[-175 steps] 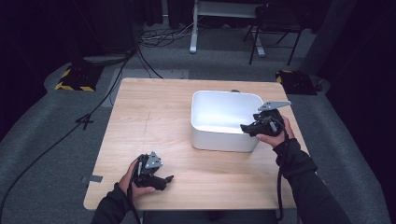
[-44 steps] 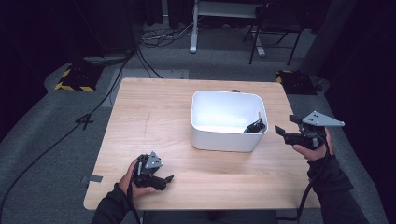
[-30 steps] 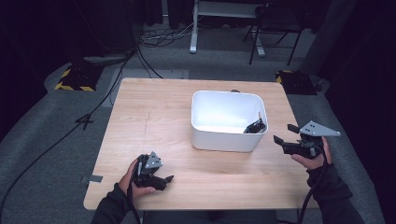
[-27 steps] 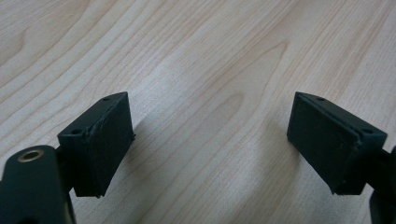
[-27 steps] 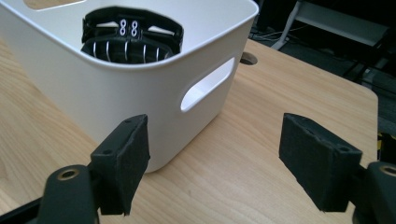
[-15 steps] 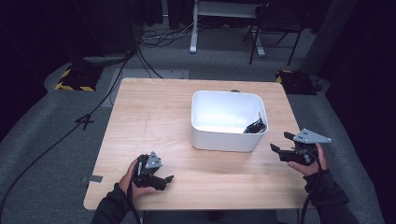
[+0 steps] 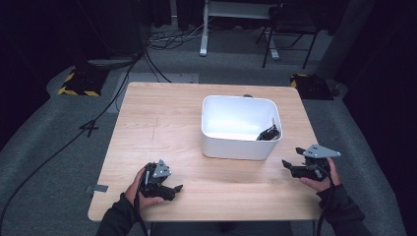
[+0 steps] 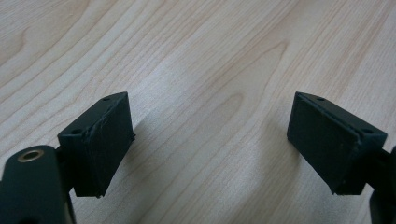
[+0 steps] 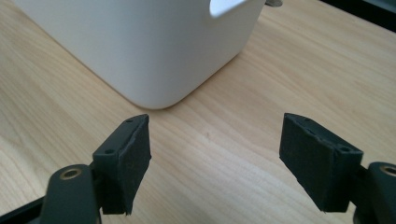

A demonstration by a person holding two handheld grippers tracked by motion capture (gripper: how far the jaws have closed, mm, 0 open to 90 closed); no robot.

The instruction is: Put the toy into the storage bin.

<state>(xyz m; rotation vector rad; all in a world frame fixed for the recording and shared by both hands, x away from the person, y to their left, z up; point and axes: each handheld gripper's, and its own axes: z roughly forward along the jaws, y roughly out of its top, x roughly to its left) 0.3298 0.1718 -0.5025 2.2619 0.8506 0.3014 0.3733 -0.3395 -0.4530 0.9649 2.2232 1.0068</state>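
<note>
- My left gripper [image 8: 210, 144]: jaws wide apart, nothing between them. Flat black rectangular pads [image 8: 100, 140], matte, a bit scuffed at the edges, low over bare wood.
- My right gripper [image 9: 215, 158]: jaws also wide apart and empty. Same black block pads [image 9: 135, 158], with a brass-coloured ring at each jaw base.
- Ahead of the right jaws is a rounded corner of the bin [image 9: 140, 42]: smooth white plastic, near but not touching, with a handle cut-out at its rim.
- High view: left gripper [image 7: 174, 189] sits on the table [image 7: 162, 123] near the front edge, with my hand around it.
- Right gripper [image 7: 290, 167] is at the table's front right, just beside the bin [image 7: 236, 147], grey three-cornered plate on top.
- The black thing [image 7: 269, 133] lies inside the bin, in its near right corner against the wall. It is dark and irregular, too small to make out. Neither gripper touches it.
- Table: light wood, visible grain, rounded corners. Floor: grey carpet with cables.
- Against the earliest frame: the right gripper was at the bin's right rim with something dark at its jaws. It is now out of the bin, and the black thing is left inside.
- Over the last second or so the right gripper has come down toward the tabletop.
- Left gripper is in the same place in every frame. The bin has not shifted.
</note>
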